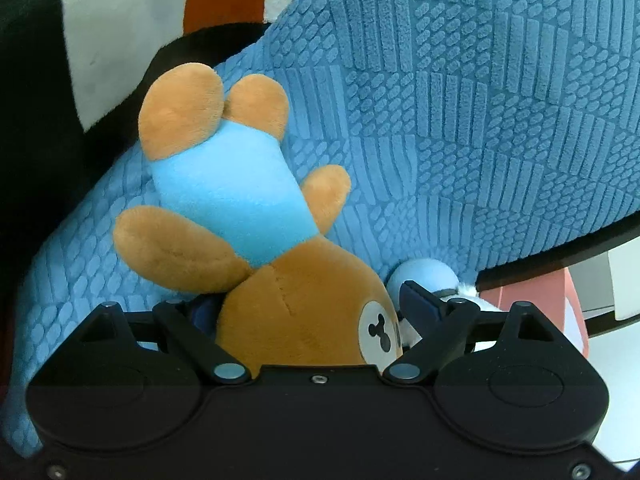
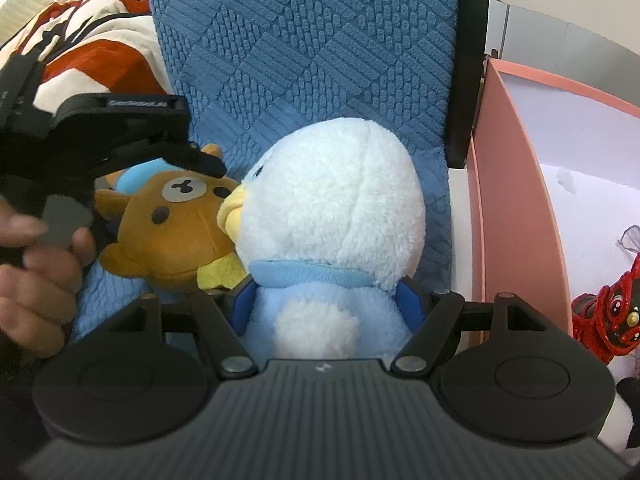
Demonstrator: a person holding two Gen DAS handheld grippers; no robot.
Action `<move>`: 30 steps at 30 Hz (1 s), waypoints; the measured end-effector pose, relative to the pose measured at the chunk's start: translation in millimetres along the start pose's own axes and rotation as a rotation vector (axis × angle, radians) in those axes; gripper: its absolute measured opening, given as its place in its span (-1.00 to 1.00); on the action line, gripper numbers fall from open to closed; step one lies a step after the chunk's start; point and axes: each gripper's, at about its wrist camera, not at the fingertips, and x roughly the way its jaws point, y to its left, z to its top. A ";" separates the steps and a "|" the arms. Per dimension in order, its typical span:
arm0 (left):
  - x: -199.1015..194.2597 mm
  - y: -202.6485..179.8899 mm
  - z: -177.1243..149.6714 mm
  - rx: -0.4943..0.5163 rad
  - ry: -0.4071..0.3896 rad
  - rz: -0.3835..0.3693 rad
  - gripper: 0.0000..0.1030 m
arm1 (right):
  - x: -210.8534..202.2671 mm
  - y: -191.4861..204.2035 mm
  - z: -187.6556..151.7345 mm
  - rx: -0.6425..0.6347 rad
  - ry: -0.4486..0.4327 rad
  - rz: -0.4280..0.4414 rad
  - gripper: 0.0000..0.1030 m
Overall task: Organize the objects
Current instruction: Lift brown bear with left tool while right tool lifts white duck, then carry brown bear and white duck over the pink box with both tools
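Two plush toys gripped: left gripper [image 1: 308,304] pinches the bear [image 1: 240,200], right gripper [image 2: 324,300] squeezes the penguin [image 2: 332,216]. Soft stuffing could slip. Their pressed faces might snag when parted.

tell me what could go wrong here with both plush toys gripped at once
1. The brown bear plush and the white duck plush press face to face, so lifting one could drag the other.
2. The left gripper holds the bear only by its head; the soft body may swing or slip.
3. The right gripper squeezes the duck's fluffy body close to the pink box wall, which it might clip.
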 end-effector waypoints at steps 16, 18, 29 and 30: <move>-27.0 -14.5 -15.3 0.178 -0.058 0.052 0.35 | -10.2 -6.3 -0.1 0.018 0.005 -0.008 0.41; -34.8 -16.8 -22.2 0.217 -0.062 0.055 0.35 | -14.8 -10.5 0.5 0.023 0.007 -0.012 0.41; -54.9 -30.4 -55.2 0.390 -0.054 0.089 0.35 | -32.0 -5.5 -9.4 -0.014 0.018 -0.001 0.40; -55.4 -32.0 -57.7 0.406 -0.053 0.094 0.35 | -33.5 -5.3 -9.1 -0.003 0.023 0.005 0.40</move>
